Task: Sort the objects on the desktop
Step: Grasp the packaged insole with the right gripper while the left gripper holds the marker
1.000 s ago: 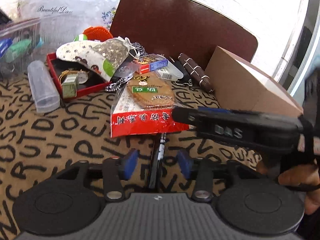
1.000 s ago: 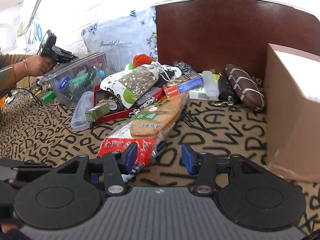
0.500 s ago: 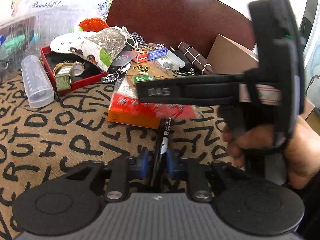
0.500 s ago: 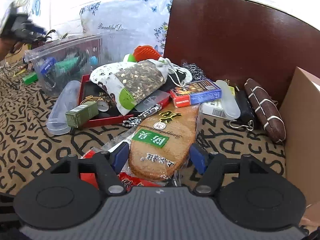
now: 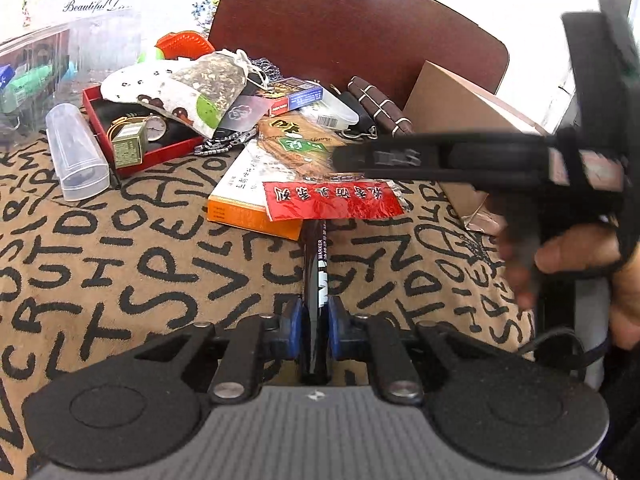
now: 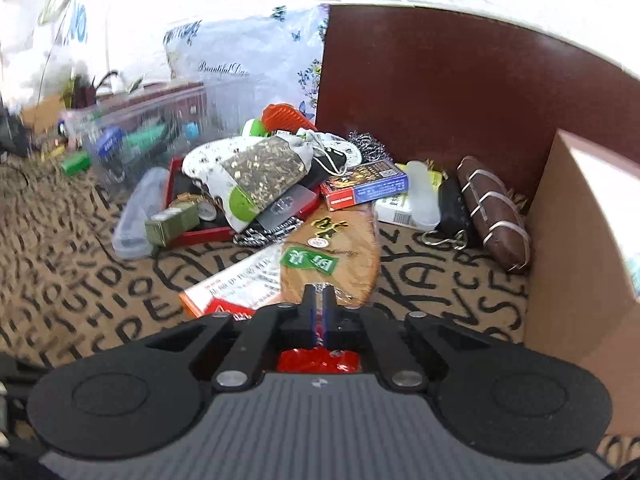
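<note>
Surface: tan cloth printed with black letters (image 5: 120, 248), clutter heaped toward the back against a dark red-brown chair back (image 5: 352, 32); I work from the left across.

Far left: clear plastic bin (image 6: 148, 136) with odds and ends inside; looks to me like one likely sorting target.

Left of pile: clear tube case (image 5: 76, 152) lying beside the red tray (image 5: 160, 154); a herb sachet (image 5: 212, 84) drapes over the tray's rim.

Centre, marker: black marker (image 5: 316, 264) lies on the cloth, its far end tucked under the packet. My left gripper (image 5: 314, 322) has just been closing and now pinches the marker's near end between the blue pads.

Marker handling: I judge it light, stiff and smooth-barrelled, so it may swivel in a grip this near the end; I'd draw it straight back out from under the packet.

Centre, packet: insole packet (image 6: 332, 256), clear film with a red header (image 5: 336, 198), rests on an orange-edged box (image 5: 244, 200). My right gripper (image 6: 318, 300) has just been closing; its jaws are nipped together on the packet's red end.

Packet handling: I judge it light, floppy and slick; held by one end, it'll sag and could slide, and may drag the box.

Right: brown banded pouch (image 6: 492, 216), then a cardboard box (image 6: 576, 264) at the edge.
</note>
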### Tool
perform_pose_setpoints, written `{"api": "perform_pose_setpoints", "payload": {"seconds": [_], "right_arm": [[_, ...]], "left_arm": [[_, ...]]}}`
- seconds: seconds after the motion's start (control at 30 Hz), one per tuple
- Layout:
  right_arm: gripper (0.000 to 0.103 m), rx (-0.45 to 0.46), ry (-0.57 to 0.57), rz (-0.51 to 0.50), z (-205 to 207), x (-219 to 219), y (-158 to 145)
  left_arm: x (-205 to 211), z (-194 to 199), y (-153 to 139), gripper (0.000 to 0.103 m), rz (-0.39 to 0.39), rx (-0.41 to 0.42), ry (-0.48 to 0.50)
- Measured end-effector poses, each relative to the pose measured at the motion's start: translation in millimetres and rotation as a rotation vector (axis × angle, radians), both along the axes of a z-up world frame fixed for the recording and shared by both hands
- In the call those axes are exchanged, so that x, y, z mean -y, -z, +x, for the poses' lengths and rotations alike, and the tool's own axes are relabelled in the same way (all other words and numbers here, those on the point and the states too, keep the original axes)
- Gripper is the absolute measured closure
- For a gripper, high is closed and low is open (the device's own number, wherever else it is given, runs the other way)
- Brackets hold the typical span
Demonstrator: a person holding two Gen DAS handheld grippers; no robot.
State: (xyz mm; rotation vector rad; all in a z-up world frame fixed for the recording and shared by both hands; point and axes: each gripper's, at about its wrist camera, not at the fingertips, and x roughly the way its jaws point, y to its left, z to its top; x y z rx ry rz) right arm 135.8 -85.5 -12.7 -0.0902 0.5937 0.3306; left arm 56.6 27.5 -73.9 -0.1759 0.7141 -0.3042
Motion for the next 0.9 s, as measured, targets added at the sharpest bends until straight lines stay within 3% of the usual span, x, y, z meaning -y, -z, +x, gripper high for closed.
{"api": "perform_pose_setpoints", "payload": {"seconds": [0.03,0.1,0.3,0.4,0.47,0.67,0.9], "right_arm": [[0.026,0.007,0.009,-0.01,3,-3,1],[0.011,0.081,0.031,-0.053,6,-12,5],[0.014,0.015,0.025,-0.05,35,-19,22],[0.038,-0.015,0.033,-0.013,39,-13,27],[0.039,-0.009,0.031,0.008,36,-7,25],[0.041,0.007,0.017,-0.013,15,-2,5],[0.041,-0.019,0.001,-0.019,-55,35,-19]], "left_arm": [[1,0,0,0.09,0.005,0.004,-0.001],[2,1,0,0.089,0.019,0.009,0.004],[-3,9,2,0.084,-0.008,0.005,-0.019],[1,11,2,0.084,0.009,0.015,-0.017],[3,11,2,0.089,0.022,0.019,-0.007],[-3,8,0,0.09,0.021,0.009,0.013],[-16,-6,-2,0.09,0.014,-0.01,0.051]]}}
